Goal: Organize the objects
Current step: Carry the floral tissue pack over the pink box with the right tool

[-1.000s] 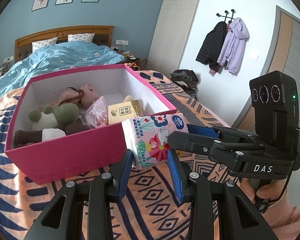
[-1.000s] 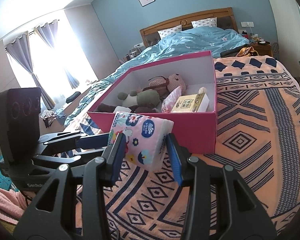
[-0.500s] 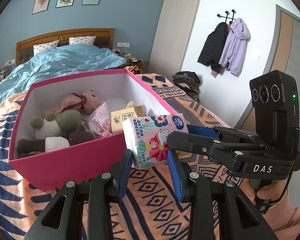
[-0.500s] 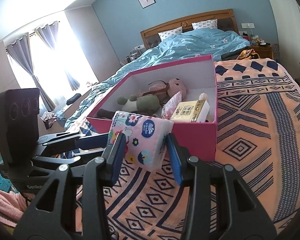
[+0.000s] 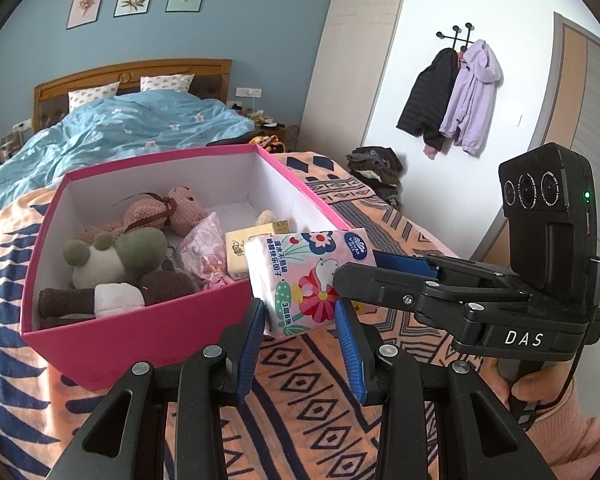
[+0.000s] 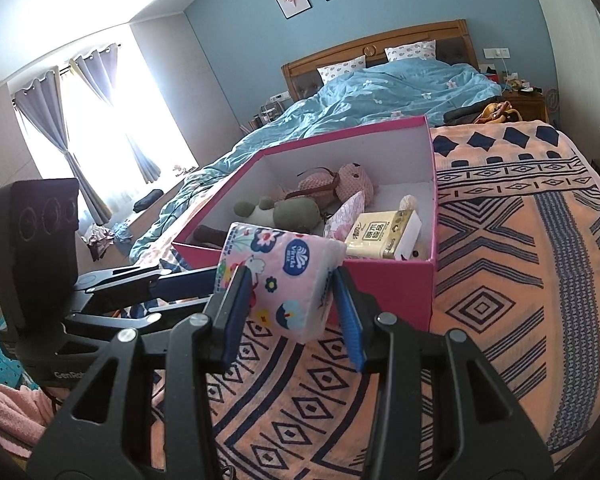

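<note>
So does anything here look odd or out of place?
Only the pink tissue pack: it hangs tilted in mid-air outside the pink box, pinched between both grippers, left and right, at once. The toys and the yellow tissue pack lie jumbled inside the box; nothing looks spilled or damaged.

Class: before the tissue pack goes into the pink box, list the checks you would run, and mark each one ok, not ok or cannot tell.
1. Right gripper clamps the tissue pack: ok.
2. Left gripper also pinches it: cannot tell.
3. Pack lifted off the patterned blanket: ok.
4. Pink box open: ok.
5. Free space beside the yellow tissue pack: cannot tell.
6. Pack already above the box rim: not ok.
</note>
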A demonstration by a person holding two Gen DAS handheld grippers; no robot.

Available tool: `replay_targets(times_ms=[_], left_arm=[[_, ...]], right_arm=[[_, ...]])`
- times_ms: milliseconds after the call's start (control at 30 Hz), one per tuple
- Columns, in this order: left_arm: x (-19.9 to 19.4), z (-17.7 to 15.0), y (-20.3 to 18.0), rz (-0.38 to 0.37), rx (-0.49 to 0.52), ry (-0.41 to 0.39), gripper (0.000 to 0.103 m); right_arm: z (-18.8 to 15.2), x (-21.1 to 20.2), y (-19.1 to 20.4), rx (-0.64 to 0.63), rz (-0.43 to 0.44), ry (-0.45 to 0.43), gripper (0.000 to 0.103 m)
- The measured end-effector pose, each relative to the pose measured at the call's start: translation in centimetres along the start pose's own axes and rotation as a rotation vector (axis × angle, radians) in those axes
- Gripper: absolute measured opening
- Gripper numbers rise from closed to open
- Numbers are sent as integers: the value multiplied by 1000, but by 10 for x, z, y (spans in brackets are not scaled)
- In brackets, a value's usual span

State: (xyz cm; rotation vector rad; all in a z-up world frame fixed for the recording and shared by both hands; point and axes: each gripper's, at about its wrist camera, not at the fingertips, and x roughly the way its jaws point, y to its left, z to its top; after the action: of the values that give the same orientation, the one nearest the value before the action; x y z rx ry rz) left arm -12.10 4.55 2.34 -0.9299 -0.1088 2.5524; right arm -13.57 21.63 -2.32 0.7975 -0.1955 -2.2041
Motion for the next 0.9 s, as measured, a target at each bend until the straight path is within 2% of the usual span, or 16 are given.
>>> replay_targets(times_ms=[900], left_arm=[[8, 18, 12, 18, -15, -11, 36]], right_arm=[[20, 12, -6, 14, 12, -7, 45]])
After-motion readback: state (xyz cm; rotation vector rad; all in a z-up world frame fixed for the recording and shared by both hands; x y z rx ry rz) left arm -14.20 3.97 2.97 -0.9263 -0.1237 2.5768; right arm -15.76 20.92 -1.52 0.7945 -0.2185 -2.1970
